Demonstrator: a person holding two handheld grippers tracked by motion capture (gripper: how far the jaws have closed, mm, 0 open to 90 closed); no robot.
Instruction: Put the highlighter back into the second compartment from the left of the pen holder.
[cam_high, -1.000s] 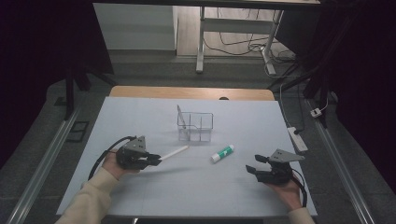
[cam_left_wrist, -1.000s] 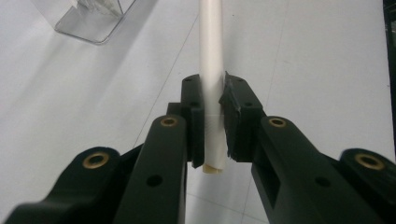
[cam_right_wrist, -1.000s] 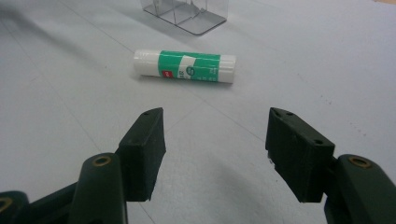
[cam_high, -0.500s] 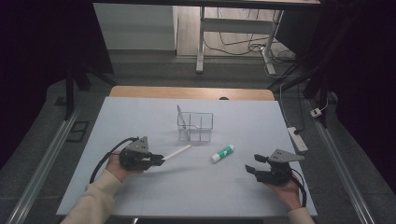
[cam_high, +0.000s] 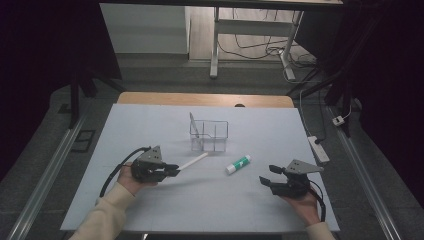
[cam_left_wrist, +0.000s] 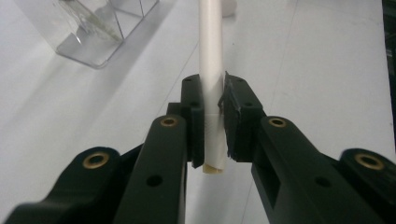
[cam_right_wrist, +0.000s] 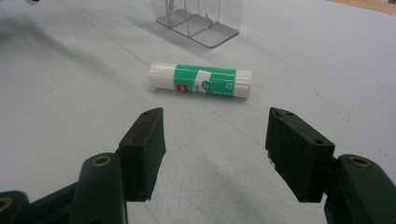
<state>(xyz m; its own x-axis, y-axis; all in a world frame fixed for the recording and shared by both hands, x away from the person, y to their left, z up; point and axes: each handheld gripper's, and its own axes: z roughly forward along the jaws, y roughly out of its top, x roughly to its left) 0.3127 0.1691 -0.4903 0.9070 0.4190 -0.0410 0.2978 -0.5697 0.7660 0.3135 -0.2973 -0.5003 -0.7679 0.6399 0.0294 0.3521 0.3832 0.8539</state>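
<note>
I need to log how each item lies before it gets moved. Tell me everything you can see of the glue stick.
The glue stick is a short round tube, white at both ends with a green label band and a small red mark. It looks like smooth plastic, and a cap seems to be on. It lies on its side on the pale table top, between the clear divided holder and the open right claw. Nothing touches it but the table.

It looked like a lab or test room: a pale work table (cam_high: 150, 120) sat on a grey floor, with cables (cam_high: 260, 47) and a power strip (cam_high: 318, 148) lying beyond the jaws.
</note>
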